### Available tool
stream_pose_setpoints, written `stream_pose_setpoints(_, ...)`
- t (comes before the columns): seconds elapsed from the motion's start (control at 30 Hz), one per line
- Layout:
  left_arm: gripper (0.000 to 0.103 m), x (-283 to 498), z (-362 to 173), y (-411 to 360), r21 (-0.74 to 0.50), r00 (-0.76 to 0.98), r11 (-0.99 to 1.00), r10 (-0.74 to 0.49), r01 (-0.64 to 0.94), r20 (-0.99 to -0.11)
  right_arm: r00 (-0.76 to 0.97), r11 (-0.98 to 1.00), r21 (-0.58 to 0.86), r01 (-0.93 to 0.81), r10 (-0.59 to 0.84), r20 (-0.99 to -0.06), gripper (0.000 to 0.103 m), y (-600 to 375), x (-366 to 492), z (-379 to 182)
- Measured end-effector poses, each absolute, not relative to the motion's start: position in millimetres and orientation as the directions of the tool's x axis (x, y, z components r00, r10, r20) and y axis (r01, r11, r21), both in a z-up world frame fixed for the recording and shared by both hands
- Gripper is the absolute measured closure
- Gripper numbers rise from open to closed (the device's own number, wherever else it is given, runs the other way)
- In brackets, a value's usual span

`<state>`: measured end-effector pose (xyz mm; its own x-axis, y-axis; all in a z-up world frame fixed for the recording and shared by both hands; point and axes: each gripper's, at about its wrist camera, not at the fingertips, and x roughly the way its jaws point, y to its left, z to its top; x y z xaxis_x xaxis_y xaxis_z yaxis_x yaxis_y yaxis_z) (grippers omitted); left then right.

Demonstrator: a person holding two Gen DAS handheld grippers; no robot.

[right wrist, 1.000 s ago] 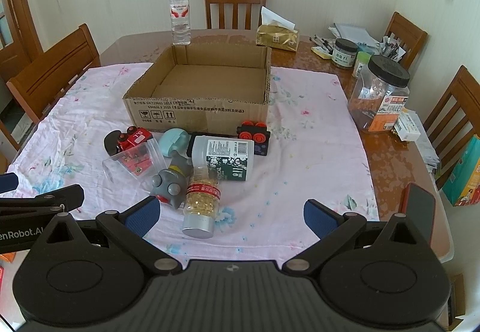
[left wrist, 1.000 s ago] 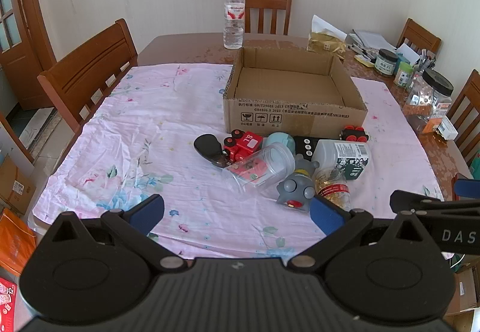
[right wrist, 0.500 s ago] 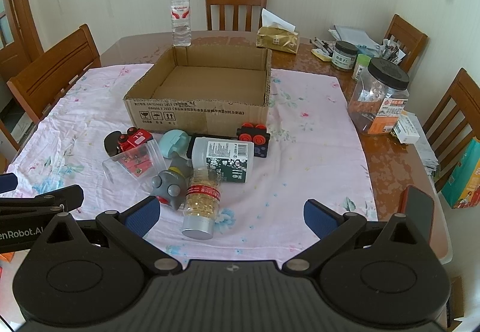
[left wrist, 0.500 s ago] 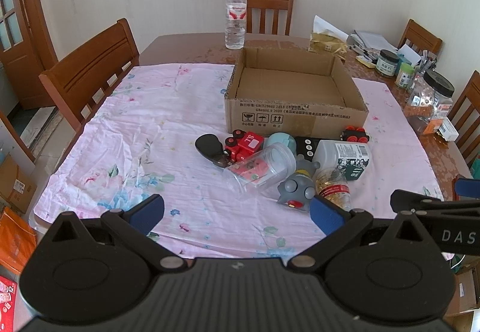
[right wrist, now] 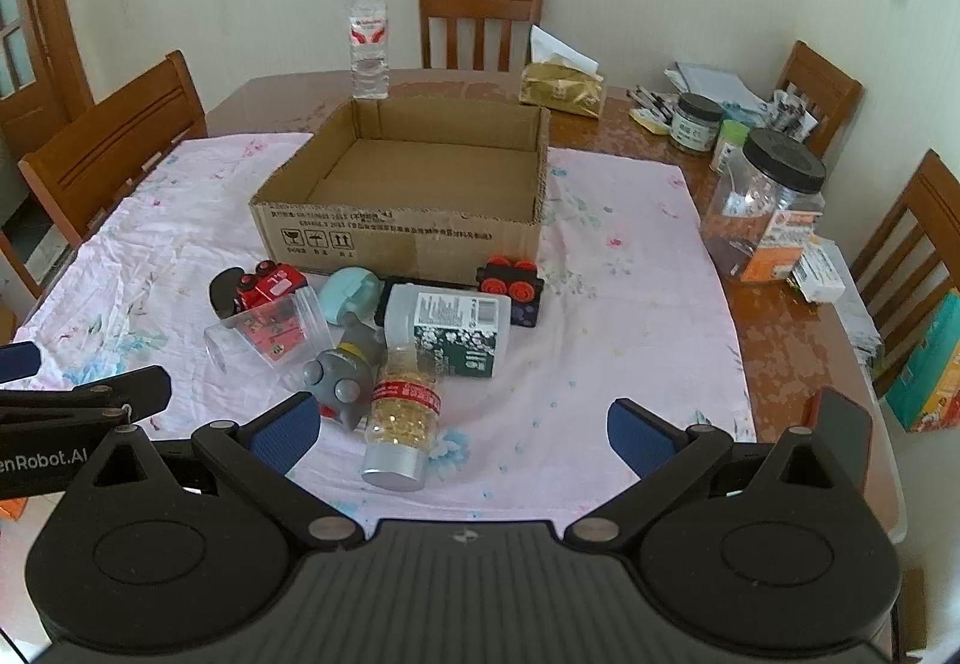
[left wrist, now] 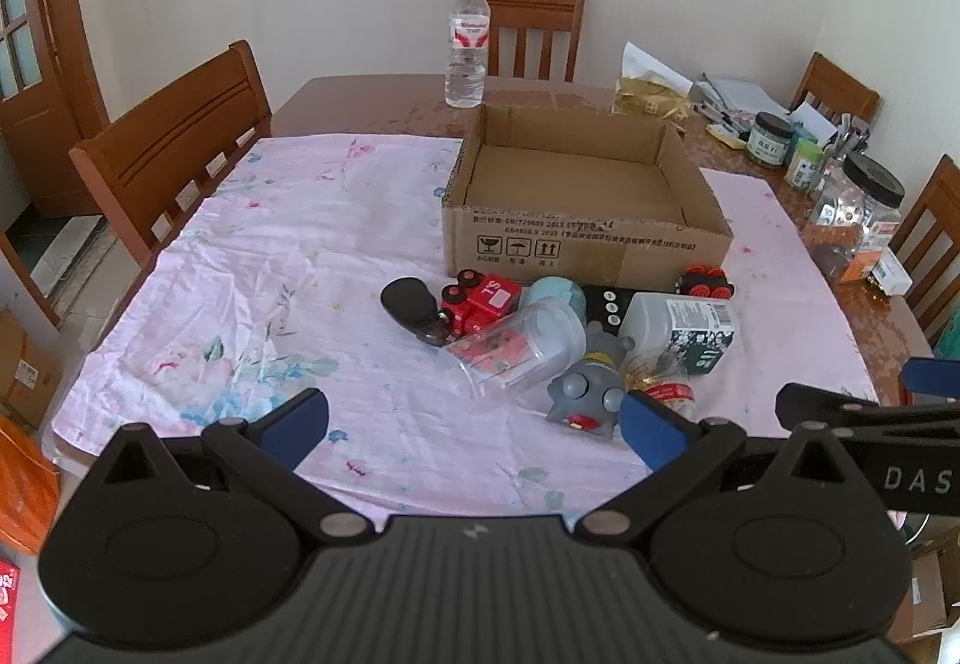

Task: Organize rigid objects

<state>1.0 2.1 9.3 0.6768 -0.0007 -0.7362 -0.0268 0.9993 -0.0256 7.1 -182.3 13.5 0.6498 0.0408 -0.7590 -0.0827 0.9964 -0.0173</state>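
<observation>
An empty cardboard box (left wrist: 585, 238) (right wrist: 402, 238) stands on the pink floral cloth (left wrist: 288, 268). In front of it lies a pile: a red toy train (left wrist: 480, 301), a clear plastic cup (left wrist: 516, 346), a grey toy figure (right wrist: 342, 379), a capsule bottle (right wrist: 402, 418), a white bottle with a dark label (right wrist: 450, 331), a teal object (right wrist: 351, 292), a black remote (left wrist: 603, 298) and a black car with red wheels (right wrist: 510, 289). My left gripper (left wrist: 474, 427) is open and empty near the table's front edge. My right gripper (right wrist: 459, 433) is open and empty, with the capsule bottle just beyond its fingers.
A water bottle (left wrist: 468, 43) stands behind the box. Jars, pens and a large black-lidded jar (right wrist: 762, 205) crowd the table's right side, with a gold tissue pack (right wrist: 561, 88) behind the box. Wooden chairs (left wrist: 174, 142) surround the table. A phone (right wrist: 840, 424) lies at the right front corner.
Both grippers have moved slightly; the views shifted a little. No object has moved and both grippers stay open.
</observation>
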Motion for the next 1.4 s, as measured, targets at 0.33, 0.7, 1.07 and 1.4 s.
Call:
stream_pose_setpoints(0.33, 0.0, 5, -7, 3, -0.037, 0.687, 0.999, -0.028, 0.002, -0.726, 0.659, 0.99, -0.02, -0.143, 0.08, -0.748, 0.0, -181, 9, 0)
stream_pose_setpoints(0.7, 0.0, 15, -33, 16, -0.027, 0.657, 0.999, 0.001, -0.033, -0.754, 0.611, 0.979, -0.027, -0.202, 0.104, -0.785, 0.0, -186, 18, -39)
stream_pose_setpoints(1.07, 0.0, 44, -65, 26, -0.016, 0.618, 0.999, 0.007, -0.032, -0.786, 0.528, 0.974, 0.012, -0.227, 0.133, -0.839, 0.0, -176, 43, -75)
stream_pose_setpoints(1.4, 0.0, 75, -95, 29, 0.006, 0.583, 1.0, 0.005, 0.0, -0.812, 0.485, 0.979, 0.016, -0.204, 0.115, -0.867, 0.0, -164, 68, -103)
